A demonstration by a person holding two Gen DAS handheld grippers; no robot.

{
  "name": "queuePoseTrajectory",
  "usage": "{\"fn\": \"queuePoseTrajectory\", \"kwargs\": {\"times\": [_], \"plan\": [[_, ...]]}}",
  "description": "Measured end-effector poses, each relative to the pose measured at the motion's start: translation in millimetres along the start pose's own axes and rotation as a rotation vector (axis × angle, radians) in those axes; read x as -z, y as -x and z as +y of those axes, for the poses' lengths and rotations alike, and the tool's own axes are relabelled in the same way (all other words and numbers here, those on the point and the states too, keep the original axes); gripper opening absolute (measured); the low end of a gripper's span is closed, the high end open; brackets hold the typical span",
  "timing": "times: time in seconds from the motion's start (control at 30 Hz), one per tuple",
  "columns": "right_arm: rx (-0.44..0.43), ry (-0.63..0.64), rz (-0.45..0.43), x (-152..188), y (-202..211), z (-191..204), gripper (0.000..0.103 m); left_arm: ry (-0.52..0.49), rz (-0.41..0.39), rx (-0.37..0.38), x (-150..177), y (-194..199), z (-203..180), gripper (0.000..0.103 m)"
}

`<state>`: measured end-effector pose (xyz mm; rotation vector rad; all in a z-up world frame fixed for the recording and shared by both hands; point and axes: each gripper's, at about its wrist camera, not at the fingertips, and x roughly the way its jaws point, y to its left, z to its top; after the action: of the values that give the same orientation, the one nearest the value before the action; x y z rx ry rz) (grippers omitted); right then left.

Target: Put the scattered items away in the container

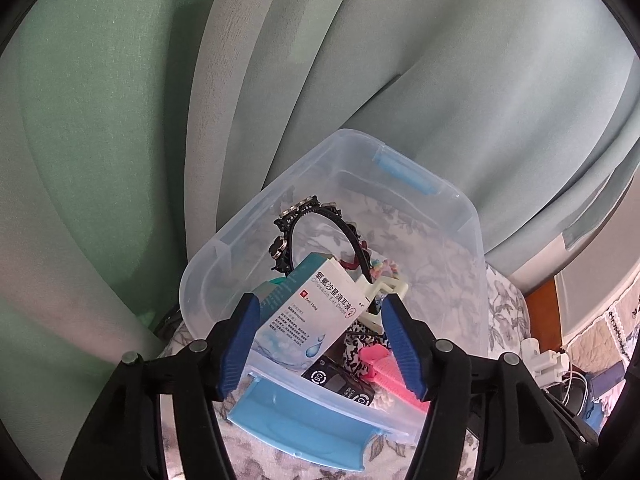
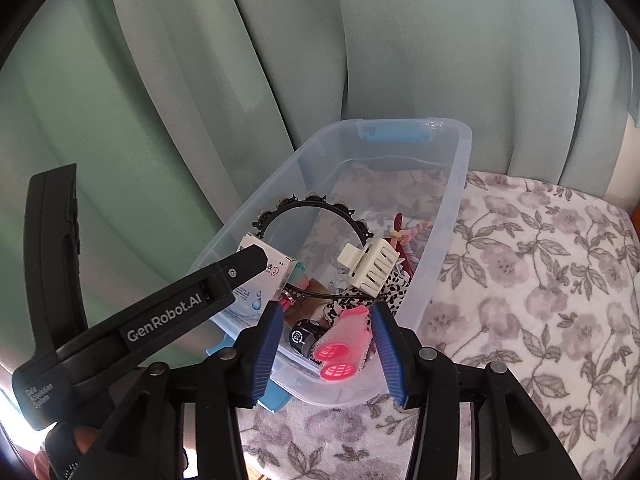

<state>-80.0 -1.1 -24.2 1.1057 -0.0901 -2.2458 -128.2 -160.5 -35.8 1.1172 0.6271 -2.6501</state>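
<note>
A clear plastic bin (image 1: pixel 460 208) (image 2: pixel 456 184) with blue latches sits on a floral blanket. Inside lie a black headband (image 1: pixel 320 216) (image 2: pixel 312 204), a cream hair claw (image 2: pixel 370 266), pink rollers (image 2: pixel 344 344) and a black round device (image 2: pixel 306 334). My left gripper (image 1: pixel 320 316) is open above the bin's near end; a white-and-teal ear drops box (image 1: pixel 316 312) leans between its blue pads without touching them. The box also shows in the right wrist view (image 2: pixel 266 280). My right gripper (image 2: pixel 326 324) is open and empty over the bin's near corner, above the rollers.
Green-grey curtains (image 2: pixel 280 60) hang right behind the bin. The floral blanket (image 2: pixel 540 280) spreads to the right. White chargers and cables (image 1: pixel 548 360) lie at the far right, beside a wooden edge (image 1: pixel 540 308). The left gripper's black body (image 2: pixel 120 320) crosses the right wrist view.
</note>
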Motion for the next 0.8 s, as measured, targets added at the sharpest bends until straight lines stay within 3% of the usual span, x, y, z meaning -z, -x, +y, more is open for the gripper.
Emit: {"fn": "queuePoseTrajectory", "kwargs": {"times": [0.47, 0.8], "plan": [[0.036, -0.004, -0.053, 3.1, 28.2, -2.2, 0.068, -0.034, -0.029, 0.020, 4.7, 31.3, -10.3, 0.073], [0.074, -0.014, -0.084, 10.1, 48.2, -7.0, 0.079, -0.095, -0.044, -0.015, 8.4, 45.5, -26.8, 0.077]]}}
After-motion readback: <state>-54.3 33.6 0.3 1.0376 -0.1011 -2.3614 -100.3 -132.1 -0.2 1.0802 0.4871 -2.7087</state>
